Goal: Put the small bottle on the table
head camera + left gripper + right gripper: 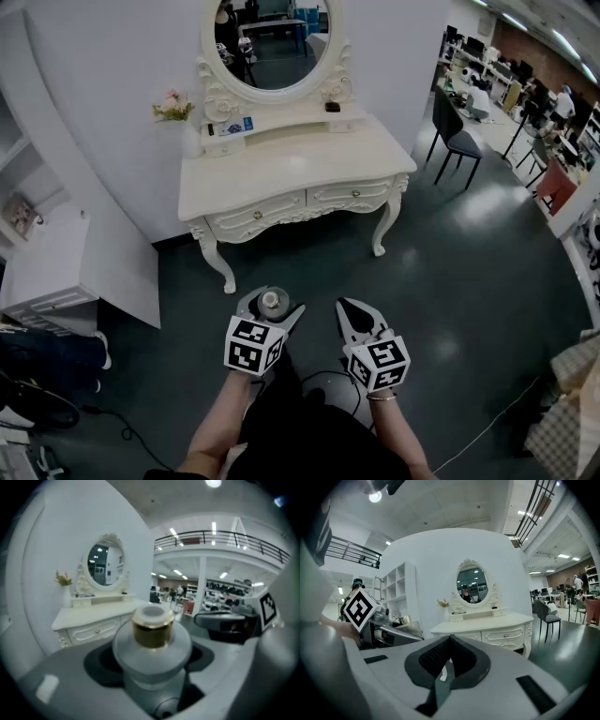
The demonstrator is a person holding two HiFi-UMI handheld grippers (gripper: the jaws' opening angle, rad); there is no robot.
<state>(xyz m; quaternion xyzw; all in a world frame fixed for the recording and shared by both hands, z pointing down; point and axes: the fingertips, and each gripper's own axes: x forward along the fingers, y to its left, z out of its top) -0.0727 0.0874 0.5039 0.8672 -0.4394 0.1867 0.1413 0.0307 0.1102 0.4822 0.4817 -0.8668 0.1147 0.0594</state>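
One bottle (152, 634) with a gold collar stands upright between the jaws of my left tongs (270, 298), which are spread wide around its body and grip it. It hangs over the dark floor (450, 262), short of the white worktop (291, 169) ahead. My right tongs (449, 644), just beside the left, are closed with nothing in them. An oval mirror (272, 42) and flowers (173, 105) sit at the worktop's back.
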